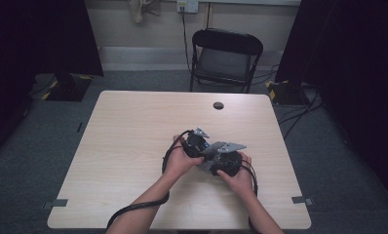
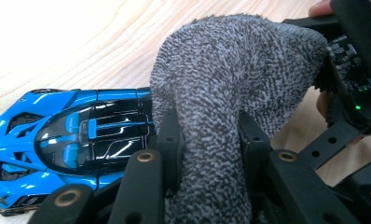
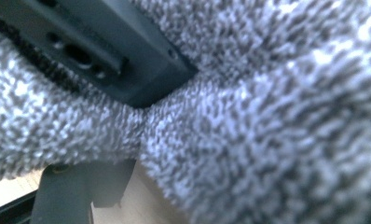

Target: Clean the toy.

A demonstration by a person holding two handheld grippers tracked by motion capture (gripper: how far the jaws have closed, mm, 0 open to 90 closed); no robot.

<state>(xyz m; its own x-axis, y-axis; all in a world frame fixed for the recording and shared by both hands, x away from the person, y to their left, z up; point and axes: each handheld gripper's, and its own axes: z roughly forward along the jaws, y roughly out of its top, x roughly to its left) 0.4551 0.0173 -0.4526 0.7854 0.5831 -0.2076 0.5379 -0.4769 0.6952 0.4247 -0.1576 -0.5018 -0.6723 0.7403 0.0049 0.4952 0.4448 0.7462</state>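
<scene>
Grey fuzzy cloth [image 2: 230, 84], one piece, is pinched between the jaws of the left gripper [image 2: 210, 140] just above the worktop [image 2: 58, 42], and its lower part is cut off by the frame. One blue toy car [image 2: 67, 140] lies beside it, its rear end hidden behind the cloth. Farther off, the right gripper [image 1: 226, 158] meets the same cloth, which blurs so close to its camera that I cannot tell whether its jaws are clamped or apart.

Black two-jaw tongs [image 1: 194, 145] with brass-ringed screw holes, grey three-cornered top plates, trailing black cables, bare forearms.
</scene>
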